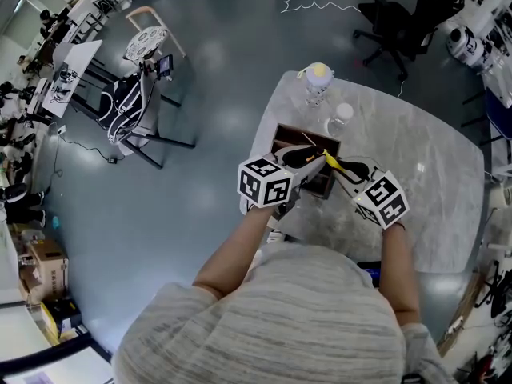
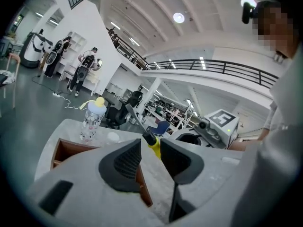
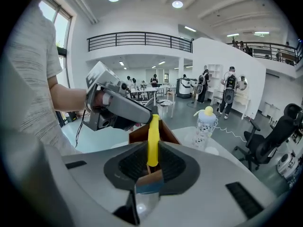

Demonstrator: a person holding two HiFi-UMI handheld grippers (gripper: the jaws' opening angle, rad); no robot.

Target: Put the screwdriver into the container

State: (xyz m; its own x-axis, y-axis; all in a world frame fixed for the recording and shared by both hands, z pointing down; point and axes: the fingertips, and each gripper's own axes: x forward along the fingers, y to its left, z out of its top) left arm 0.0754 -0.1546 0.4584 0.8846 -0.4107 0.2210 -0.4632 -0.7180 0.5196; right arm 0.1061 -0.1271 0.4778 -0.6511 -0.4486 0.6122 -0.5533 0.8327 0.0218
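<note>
Plainly, the screwdriver [image 3: 152, 131] is off the table [image 1: 416, 158] and sits between both sets of jaws at once. The right gripper [image 3: 152, 156] is clamped on the rear of the yellow handle. Its two ribbed pads are drawn in against the sides of the handle, with no gap showing.

From there the tool's long axis runs straight out ahead of the right jaws, in line with them. The black collar and bare shaft are at the far end.

That far end lies in the left gripper [image 2: 150, 144], whose jaws stand a narrow way apart around the collar. The yellow lies against one pad, but a sliver of table shows beside the other. Whether the left pads actually pinch the tool cannot be settled. Beyond the left jaws the shaft slants up and away to one side.

The container [image 2: 71, 150], an open brown box, is what the coming move turns on. Seen from the right jaws it sits directly beyond and below the handle, its opening right behind the tool. Seen from the left jaws it lies low and off to the side, just past the tips.

Both grippers are close above it. As a judgement, the right one has the sure hold and the tool aimed boxward. Lowering the screwdriver along its own axis looks like the shorter way in.
</note>
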